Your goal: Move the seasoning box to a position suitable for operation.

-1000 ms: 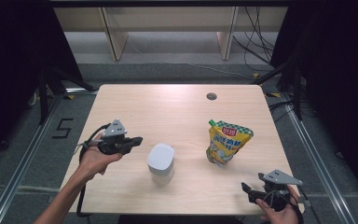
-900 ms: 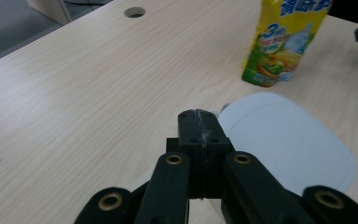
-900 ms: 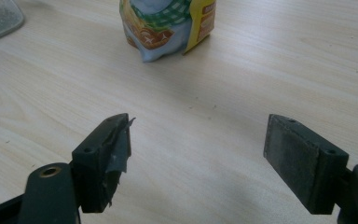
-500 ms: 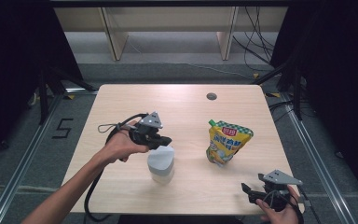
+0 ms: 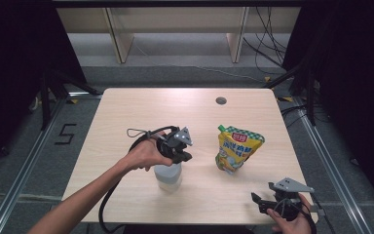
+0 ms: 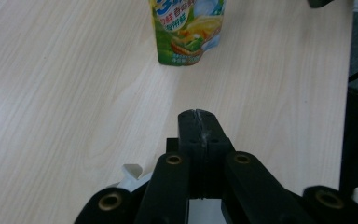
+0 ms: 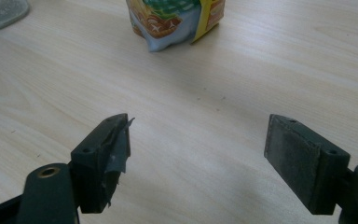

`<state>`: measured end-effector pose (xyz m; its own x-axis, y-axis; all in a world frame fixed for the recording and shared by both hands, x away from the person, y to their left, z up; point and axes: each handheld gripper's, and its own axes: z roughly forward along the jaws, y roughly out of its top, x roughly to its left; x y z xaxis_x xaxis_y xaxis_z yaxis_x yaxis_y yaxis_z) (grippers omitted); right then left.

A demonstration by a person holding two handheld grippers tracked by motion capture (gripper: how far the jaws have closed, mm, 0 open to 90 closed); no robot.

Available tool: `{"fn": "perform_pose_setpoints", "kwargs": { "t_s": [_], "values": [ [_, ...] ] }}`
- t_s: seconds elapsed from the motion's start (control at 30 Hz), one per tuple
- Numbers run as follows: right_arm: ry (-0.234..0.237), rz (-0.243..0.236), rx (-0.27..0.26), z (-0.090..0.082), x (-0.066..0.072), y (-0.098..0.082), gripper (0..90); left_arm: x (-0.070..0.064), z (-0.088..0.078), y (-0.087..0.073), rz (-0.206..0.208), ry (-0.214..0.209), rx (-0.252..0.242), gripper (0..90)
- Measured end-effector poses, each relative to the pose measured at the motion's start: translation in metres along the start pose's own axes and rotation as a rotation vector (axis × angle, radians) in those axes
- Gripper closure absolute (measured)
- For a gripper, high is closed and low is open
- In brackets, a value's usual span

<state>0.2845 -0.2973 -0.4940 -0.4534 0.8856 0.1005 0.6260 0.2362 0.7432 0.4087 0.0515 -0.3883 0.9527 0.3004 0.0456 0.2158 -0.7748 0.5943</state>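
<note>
High view: left gripper [image 5: 185,157], jaws pressed together and empty, hovers over the white container [image 5: 168,176]; pouch [image 5: 237,149] lies at three o'clock.

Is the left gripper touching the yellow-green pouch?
Apart. The left gripper view shows the shut left gripper with bare table between its tips and the pouch; the high view also shows a gap.

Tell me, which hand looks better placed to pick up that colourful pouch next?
Probably the right. Its gripper rests near the table's front edge with fingers spread open, facing the pouch. The left gripper is shut and hovers over the white container, so it would need to open first.
</note>
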Motion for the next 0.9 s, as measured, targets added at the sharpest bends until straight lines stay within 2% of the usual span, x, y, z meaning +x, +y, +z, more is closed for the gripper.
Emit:
{"fn": "perform_pose_setpoints", "kwargs": {
  "t_s": [0.03, 0.07, 0.13, 0.23, 0.27, 0.3, 0.37, 0.43, 0.47, 0.53, 0.57, 0.6, 0.63, 0.67, 0.7, 0.73, 0.8, 0.83, 0.9],
  "values": [
    [-0.001, -0.045, -0.011, 0.001, -0.004, 0.001, 23.6, 0.000, 0.001, 0.000, -0.007, -0.002, 0.003, 89.0],
    [-0.002, -0.028, -0.009, 0.001, -0.002, 0.000, 23.6, 0.002, 0.001, 0.000, 0.010, -0.006, 0.032, 89.0],
    [-0.005, -0.045, -0.011, 0.002, -0.003, 0.000, 23.6, 0.003, 0.003, 0.000, 0.012, 0.000, 0.050, 89.0],
    [-0.006, -0.042, -0.006, 0.001, -0.003, 0.000, 23.6, 0.006, 0.003, 0.000, 0.005, 0.006, 0.054, 88.9],
    [-0.001, -0.040, 0.003, 0.001, -0.003, 0.000, 23.6, 0.007, 0.003, 0.000, 0.014, 0.009, 0.064, 89.0],
    [0.013, -0.026, 0.003, 0.001, -0.002, 0.000, 23.6, 0.009, 0.002, 0.001, 0.013, 0.005, 0.069, 88.9],
    [0.002, -0.034, -0.001, 0.001, -0.003, 0.000, 23.6, 0.009, 0.003, 0.000, -0.006, -0.008, 0.061, 87.8],
    [0.008, -0.034, 0.005, 0.001, -0.003, 0.000, 23.2, 0.011, 0.002, 0.001, 0.026, 0.006, 0.090, 86.7],
    [0.008, -0.036, 0.005, 0.001, -0.003, 0.000, 23.1, 0.013, 0.003, -0.001, 0.026, 0.030, 0.109, 86.6],
    [0.007, -0.017, 0.021, 0.001, -0.001, -0.001, 22.9, 0.015, 0.005, -0.004, 0.021, 0.028, 0.125, 86.5],
    [0.010, -0.017, 0.024, 0.001, -0.001, -0.001, 22.9, 0.015, 0.006, -0.006, 0.002, 0.024, 0.129, 86.5],
    [0.013, -0.022, 0.027, 0.002, -0.001, -0.001, 22.9, 0.016, 0.005, -0.008, 0.006, 0.025, 0.140, 86.5],
    [0.016, -0.004, 0.030, 0.001, 0.001, -0.001, 22.9, 0.017, 0.005, -0.009, 0.006, 0.024, 0.142, 86.5],
    [0.008, -0.021, 0.020, 0.001, -0.001, -0.001, 22.9, 0.019, 0.002, -0.011, 0.007, 0.022, 0.145, 86.5],
    [0.017, -0.001, 0.034, 0.001, 0.001, -0.001, 22.9, 0.019, 0.001, -0.012, -0.008, 0.027, 0.148, 86.5],
    [0.006, -0.023, 0.026, 0.001, -0.001, -0.001, 22.9, 0.021, -0.002, -0.014, -0.015, 0.030, 0.148, 86.6],
    [0.013, -0.013, 0.029, 0.001, -0.001, -0.001, 22.9, 0.025, -0.006, -0.018, -0.017, 0.031, 0.146, 86.7],
    [0.019, -0.033, 0.026, 0.002, -0.003, 0.000, 22.9, 0.026, -0.008, -0.019, -0.020, 0.030, 0.147, 86.8],
    [0.011, -0.042, 0.018, 0.002, -0.003, -0.001, 22.9, 0.029, -0.011, -0.024, -0.047, 0.032, 0.147, 86.8]
  ]
}}
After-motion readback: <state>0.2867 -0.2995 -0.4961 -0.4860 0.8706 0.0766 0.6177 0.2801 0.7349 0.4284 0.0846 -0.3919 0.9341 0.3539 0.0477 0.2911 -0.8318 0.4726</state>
